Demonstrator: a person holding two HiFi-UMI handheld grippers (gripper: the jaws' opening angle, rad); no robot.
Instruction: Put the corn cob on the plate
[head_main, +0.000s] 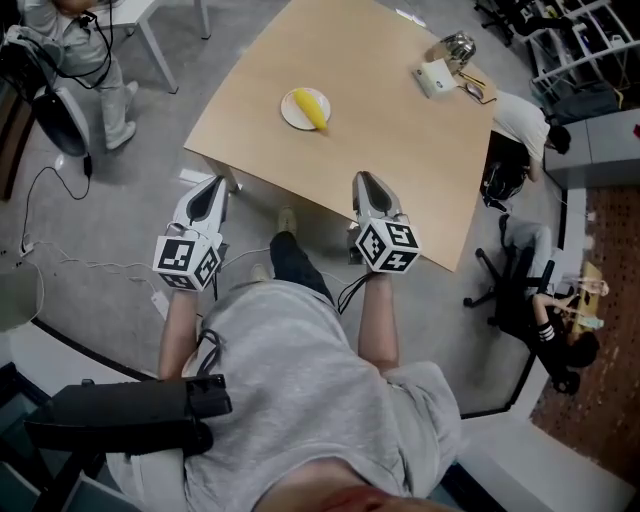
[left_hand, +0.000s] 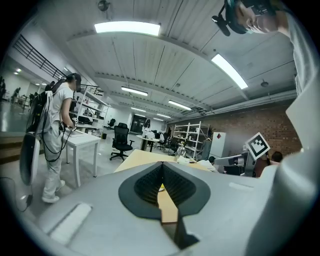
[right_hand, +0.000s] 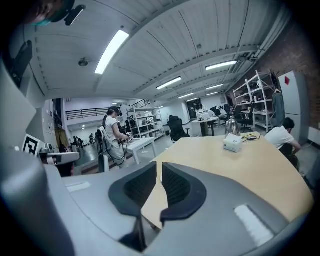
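Resting on the white plate (head_main: 291, 113), the yellow corn cob (head_main: 312, 108) lies at the far left part of the wooden table (head_main: 400, 160). Both grippers are held at the near edge of the table, well apart from the plate. The left gripper (head_main: 214, 185) is clenched, its jaw tips touching, with nothing held. The right gripper (head_main: 363, 181) has its jaws almost together, a narrow gap between the tips, and grasps nothing. A white box (head_main: 436, 76) sits at the far right of the table.
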